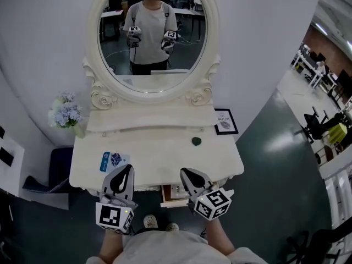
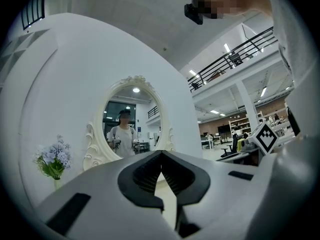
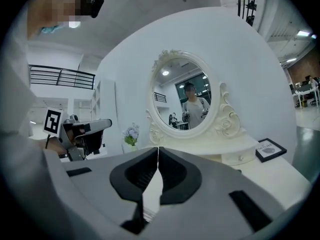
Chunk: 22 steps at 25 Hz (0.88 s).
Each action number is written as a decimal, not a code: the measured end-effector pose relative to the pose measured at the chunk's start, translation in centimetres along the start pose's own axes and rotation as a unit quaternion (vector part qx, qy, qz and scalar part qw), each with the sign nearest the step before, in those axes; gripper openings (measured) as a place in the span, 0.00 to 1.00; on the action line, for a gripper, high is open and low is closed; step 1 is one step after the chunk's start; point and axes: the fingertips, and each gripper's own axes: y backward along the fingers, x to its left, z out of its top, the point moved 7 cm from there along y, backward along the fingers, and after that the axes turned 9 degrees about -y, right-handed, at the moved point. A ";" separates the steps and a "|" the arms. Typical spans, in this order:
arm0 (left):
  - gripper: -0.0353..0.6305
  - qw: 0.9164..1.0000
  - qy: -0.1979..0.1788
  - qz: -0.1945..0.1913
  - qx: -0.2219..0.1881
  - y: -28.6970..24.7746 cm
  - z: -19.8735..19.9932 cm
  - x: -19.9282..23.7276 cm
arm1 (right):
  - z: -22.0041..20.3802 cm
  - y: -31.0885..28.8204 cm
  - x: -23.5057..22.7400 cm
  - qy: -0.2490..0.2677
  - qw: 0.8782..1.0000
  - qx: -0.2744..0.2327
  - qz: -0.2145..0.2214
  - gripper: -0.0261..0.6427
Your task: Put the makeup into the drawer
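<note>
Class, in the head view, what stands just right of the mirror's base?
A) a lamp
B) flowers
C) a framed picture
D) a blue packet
C: a framed picture stands right of the mirror, at the back of the table; the flowers are on the left side.

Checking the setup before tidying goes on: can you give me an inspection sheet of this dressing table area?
Surface: white dressing table, mostly bare.
Job's things: blue-and-white packet front left, small dark green thing right, both on top; drawer below pulled out.
Clutter: picture frame, flowers, at the back.
Grippers: left gripper and right gripper shut, empty, over the front edge.
Cables: nothing seen.
Surroundings: oval mirror; office chairs at right.
</note>
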 end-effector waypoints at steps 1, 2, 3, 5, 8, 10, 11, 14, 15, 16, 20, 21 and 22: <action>0.07 1.000 0.000 0.001 -0.001 0.1 0.1 0.1 | 0.2 0.0 0.3 0.004 1.000 -0.002 0.003 0.07; 0.07 1.000 -0.001 0.002 -0.003 0.3 0.2 0.2 | 0.4 0.0 0.5 0.008 1.000 -0.003 0.006 0.07; 0.07 1.000 -0.002 0.004 -0.006 0.4 0.4 0.2 | 0.6 0.1 0.8 0.013 1.000 -0.005 0.009 0.07; 0.07 1.000 -0.002 0.006 -0.009 0.6 0.5 0.3 | 1.0 0.1 1.3 0.020 1.000 -0.010 0.014 0.07; 0.07 1.000 -0.002 0.008 -0.013 1.0 0.7 0.2 | 1.6 0.4 2.0 0.030 0.999 -0.019 0.023 0.07; 0.07 1.000 -0.003 0.008 -0.016 1.3 0.9 0.1 | 2.1 0.6 2.5 0.039 0.999 -0.025 0.027 0.07; 0.07 1.000 -0.004 0.009 -0.017 1.4 1.0 0.2 | 2.3 0.6 2.8 0.044 0.998 -0.027 0.028 0.07; 0.07 1.000 -0.004 0.011 -0.022 1.9 1.1 0.2 | 2.8 0.9 3.6 0.056 0.997 -0.033 0.035 0.07; 0.07 1.000 -0.005 0.012 -0.023 2.1 1.1 0.3 | 2.9 1.0 3.8 0.059 0.997 -0.035 0.039 0.07; 0.07 1.000 -0.006 0.013 -0.025 2.2 1.2 0.3 | 3.0 1.2 4.1 0.061 0.997 -0.037 0.041 0.07; 0.07 0.999 -0.010 0.019 -0.031 2.8 1.6 0.5 | 3.3 1.5 5.0 0.071 0.995 -0.045 0.046 0.07; 0.07 0.999 -0.010 0.020 -0.033 2.9 1.8 0.5 | 3.4 1.6 5.2 0.072 0.995 -0.048 0.048 0.07; 0.07 0.999 -0.009 0.022 -0.033 3.1 1.9 0.5 | 3.4 1.7 5.3 0.073 0.995 -0.052 0.050 0.07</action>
